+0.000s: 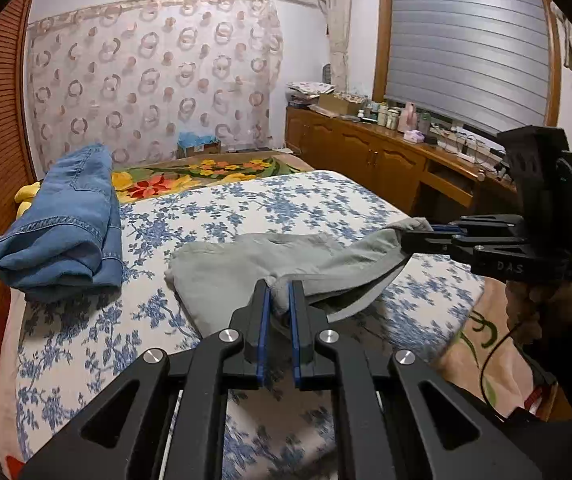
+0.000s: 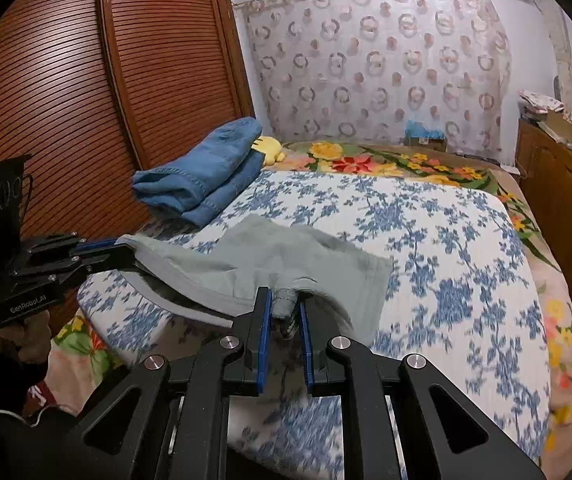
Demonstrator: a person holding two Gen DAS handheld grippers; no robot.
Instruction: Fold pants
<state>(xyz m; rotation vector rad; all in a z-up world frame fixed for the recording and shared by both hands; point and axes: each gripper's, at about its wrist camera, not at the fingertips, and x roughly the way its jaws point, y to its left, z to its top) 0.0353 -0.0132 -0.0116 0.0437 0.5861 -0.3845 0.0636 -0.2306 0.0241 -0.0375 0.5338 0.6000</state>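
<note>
With the jeans (image 1: 62, 224) folded aside on the bed (image 1: 286, 200), we judge the grey pants (image 1: 246, 264) mid-fold, left gripper (image 1: 280, 300) and right gripper (image 2: 286, 304) jaws each clamping a bunched edge.

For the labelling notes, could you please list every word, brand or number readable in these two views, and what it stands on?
"DAS": pale letters on the body of the right gripper, seen from the left wrist; possibly part of a longer word.
"GenRobot.AI": on the body of the left gripper, seen from the right wrist.
Bottles and boxes on the wooden counter: too small to read.
</note>
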